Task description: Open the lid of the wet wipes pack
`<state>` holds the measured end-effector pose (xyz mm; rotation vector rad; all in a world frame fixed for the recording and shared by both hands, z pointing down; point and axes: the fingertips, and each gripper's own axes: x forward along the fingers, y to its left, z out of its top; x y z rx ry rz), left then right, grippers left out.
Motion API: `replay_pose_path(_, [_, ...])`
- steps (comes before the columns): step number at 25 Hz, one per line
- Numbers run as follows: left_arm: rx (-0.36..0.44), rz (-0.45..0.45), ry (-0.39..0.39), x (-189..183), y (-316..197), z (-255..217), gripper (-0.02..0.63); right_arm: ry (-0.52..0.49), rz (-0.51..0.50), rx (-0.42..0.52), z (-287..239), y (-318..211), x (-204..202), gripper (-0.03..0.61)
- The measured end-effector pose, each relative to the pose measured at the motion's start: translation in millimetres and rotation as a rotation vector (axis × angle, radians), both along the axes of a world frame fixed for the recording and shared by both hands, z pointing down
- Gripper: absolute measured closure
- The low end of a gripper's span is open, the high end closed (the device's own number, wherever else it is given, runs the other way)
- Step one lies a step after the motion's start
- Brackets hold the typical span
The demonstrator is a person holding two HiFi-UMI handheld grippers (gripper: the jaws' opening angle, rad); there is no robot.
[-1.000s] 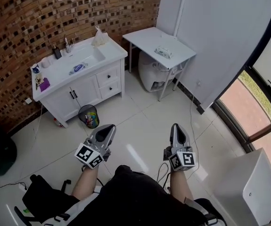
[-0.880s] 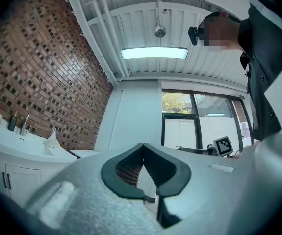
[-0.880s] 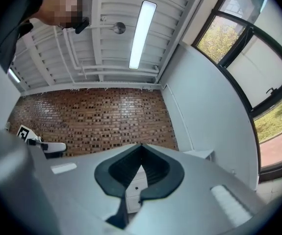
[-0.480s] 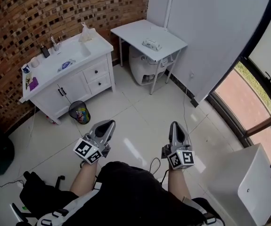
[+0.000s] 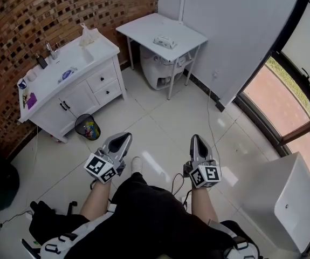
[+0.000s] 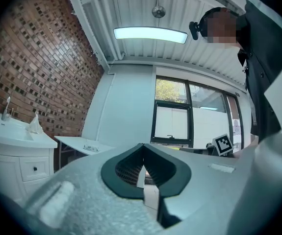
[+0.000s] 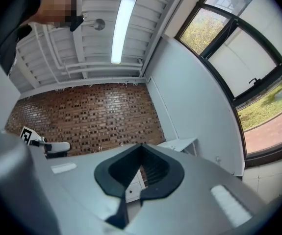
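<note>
Not started. My left gripper [image 5: 121, 140] and right gripper [image 5: 195, 142]: fingers together, empty, low in frame. Wet wipes pack [image 5: 164, 41] (small pale thing, I judge) on white bench [image 5: 141, 28], top centre, well apart. Approach and lid opening all left.

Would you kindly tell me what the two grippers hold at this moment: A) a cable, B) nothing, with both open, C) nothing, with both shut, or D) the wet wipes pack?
C: the left gripper and the right gripper each show their jaws together, with nothing between them.
</note>
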<state>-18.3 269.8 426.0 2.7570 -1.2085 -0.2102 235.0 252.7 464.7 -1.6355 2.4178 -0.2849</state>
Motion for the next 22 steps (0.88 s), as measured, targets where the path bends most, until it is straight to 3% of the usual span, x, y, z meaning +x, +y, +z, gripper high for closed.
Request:
replay_pose_path(5, [-0.039, 0.033, 0.010, 3.4, -41.4, 17.6, 0.612, -0.002, 0.062, -0.007, 2.8, -17.9, 14.2, 0.574])
replay_pose_path(10, [0.015, 0.091, 0.032, 4.7, -89.5, 1.6, 0.612, 0.032, 0.077, -0.004, -5.5, -57.4, 9.3, 0.574])
replay_pose_path(18, [0.019, 0.118, 0.009, -43.2, -158.2, 2.5, 0.612, 0.093, 0.066, 0.039, -25.0, -133.5, -30.7, 0.574])
replay_pose_path(22, [0.026, 0.106, 0.033, -64.4, -190.1, 1.3, 0.612, 0.099, 0.065, 0.029, -23.0, -168.2, -48.7, 0.574])
